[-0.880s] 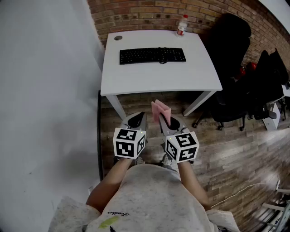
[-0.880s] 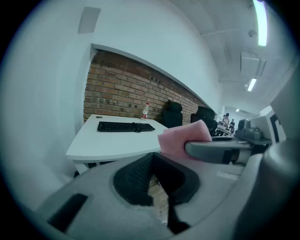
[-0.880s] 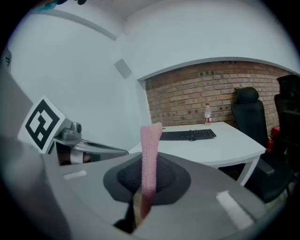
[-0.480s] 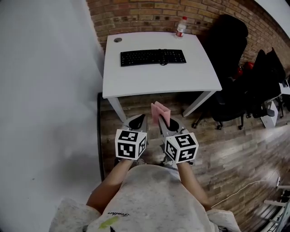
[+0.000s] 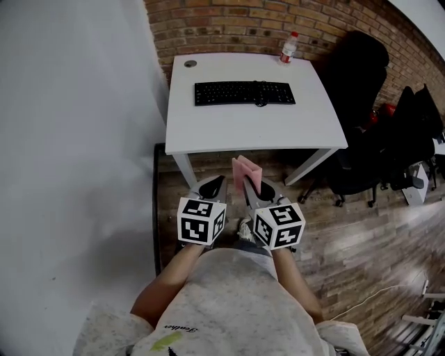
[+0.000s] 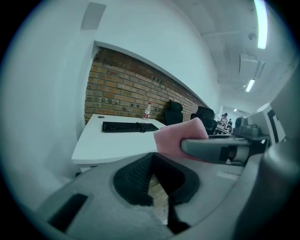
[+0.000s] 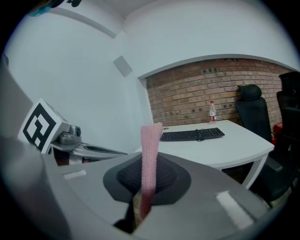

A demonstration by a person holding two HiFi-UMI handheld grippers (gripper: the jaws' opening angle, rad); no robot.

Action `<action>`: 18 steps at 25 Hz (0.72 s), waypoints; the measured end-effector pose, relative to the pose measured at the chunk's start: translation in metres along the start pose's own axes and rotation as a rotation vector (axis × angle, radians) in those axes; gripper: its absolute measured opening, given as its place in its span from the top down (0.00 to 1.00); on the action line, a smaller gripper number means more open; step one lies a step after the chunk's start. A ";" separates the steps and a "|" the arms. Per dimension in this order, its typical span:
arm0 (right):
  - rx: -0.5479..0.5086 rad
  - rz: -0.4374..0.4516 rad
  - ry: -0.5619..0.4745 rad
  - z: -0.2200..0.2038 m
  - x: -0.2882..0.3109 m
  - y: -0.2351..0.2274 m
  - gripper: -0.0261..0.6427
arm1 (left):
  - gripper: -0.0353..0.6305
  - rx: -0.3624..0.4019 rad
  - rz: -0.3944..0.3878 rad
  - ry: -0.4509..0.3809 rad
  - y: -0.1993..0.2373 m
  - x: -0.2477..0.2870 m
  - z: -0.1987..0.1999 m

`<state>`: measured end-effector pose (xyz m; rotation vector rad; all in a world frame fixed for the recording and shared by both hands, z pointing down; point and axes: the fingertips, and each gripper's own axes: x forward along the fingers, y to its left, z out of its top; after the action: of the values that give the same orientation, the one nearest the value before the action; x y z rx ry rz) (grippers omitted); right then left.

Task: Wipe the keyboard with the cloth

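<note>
A black keyboard (image 5: 245, 92) lies toward the back of a white desk (image 5: 254, 125); it also shows far off as the keyboard (image 6: 130, 126) and the keyboard (image 7: 192, 135). My right gripper (image 5: 252, 186) is shut on a folded pink cloth (image 5: 245, 172) that sticks up between its jaws, seen edge-on as the cloth (image 7: 149, 164). My left gripper (image 5: 211, 185) hangs beside it with its jaws closed and nothing between them. Both grippers are held close to the person's body, in front of the desk and short of it. The cloth (image 6: 180, 138) shows in the left gripper view too.
A plastic bottle (image 5: 288, 47) stands at the desk's back right corner, a round cable hole (image 5: 190, 63) at the back left. Black office chairs (image 5: 365, 104) crowd the right side. A white wall (image 5: 76, 153) runs along the left, a brick wall (image 5: 243, 21) behind. The floor is wood.
The desk and keyboard have shifted slightly down and right in the head view. Both grippers keep the same pose, the cloth still held.
</note>
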<state>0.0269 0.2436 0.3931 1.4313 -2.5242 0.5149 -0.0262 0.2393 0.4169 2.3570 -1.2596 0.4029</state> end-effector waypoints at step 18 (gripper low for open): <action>-0.004 0.122 0.033 0.024 0.115 -0.039 0.93 | 0.97 -0.037 0.103 -0.005 0.079 0.076 0.042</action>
<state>0.0015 0.1255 0.4176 1.2629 -2.5964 0.5483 -0.0495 0.1254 0.4336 2.2701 -1.3835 0.4033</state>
